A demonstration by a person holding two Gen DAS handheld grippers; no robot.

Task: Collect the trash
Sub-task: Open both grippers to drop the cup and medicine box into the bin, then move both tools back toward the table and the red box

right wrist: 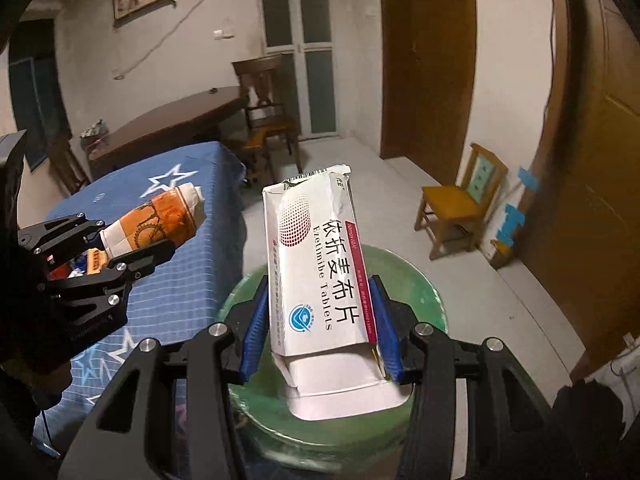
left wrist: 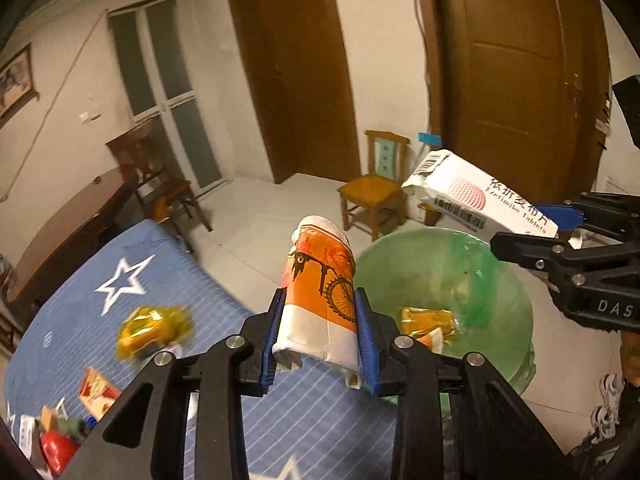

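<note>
My left gripper (left wrist: 320, 332) is shut on a squashed orange-and-white paper cup (left wrist: 320, 296) with a bicycle print, held over the blue bed edge beside the green-lined bin (left wrist: 500, 288). The same cup (right wrist: 156, 220) and left gripper (right wrist: 132, 244) show at the left of the right wrist view. My right gripper (right wrist: 320, 328) is shut on a white tablet box (right wrist: 320, 264) with its flap open, held above the bin (right wrist: 424, 296). That box (left wrist: 472, 196) hangs over the bin's far rim. A gold wrapper (left wrist: 428, 320) lies inside the bin.
A blue starred bedspread (left wrist: 160, 320) carries a gold wrapper (left wrist: 152, 332), a red-and-white packet (left wrist: 96, 392) and small red bits at the lower left. A small wooden chair (left wrist: 372, 188) stands behind the bin near brown doors. A dark table and chair stand by the wall.
</note>
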